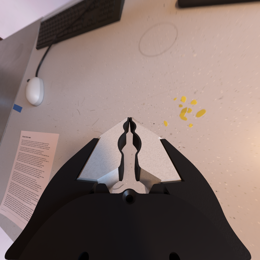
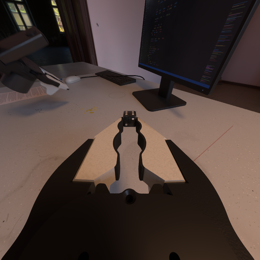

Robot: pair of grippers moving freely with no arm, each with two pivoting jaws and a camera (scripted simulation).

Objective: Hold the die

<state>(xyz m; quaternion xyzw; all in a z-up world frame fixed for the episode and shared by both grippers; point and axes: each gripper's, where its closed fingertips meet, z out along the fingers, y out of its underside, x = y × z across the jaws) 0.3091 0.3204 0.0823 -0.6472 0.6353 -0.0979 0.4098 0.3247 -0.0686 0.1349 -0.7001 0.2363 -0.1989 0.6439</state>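
A black die [image 2: 129, 118] with white pips sits between the fingertips of my right gripper [image 2: 129, 121], which is shut on it and holds it a little above the beige desk [image 2: 56, 140]. My left gripper [image 1: 129, 118] is shut and empty, its tips touching, above the desk and pointing down at it. It also shows in the right wrist view [image 2: 66, 88] at the far left, hovering over the desk. The die is not in the left wrist view.
A monitor [image 2: 197, 42] on a black stand [image 2: 159, 100] is at the right. A black keyboard [image 1: 78, 22] [image 2: 115, 78], a white mouse [image 1: 34, 91] [image 2: 72, 79] and a printed sheet [image 1: 28, 175] [image 2: 21, 94] lie to the left. Yellow paint spots [image 1: 185, 111] [image 2: 90, 110] mark the desk.
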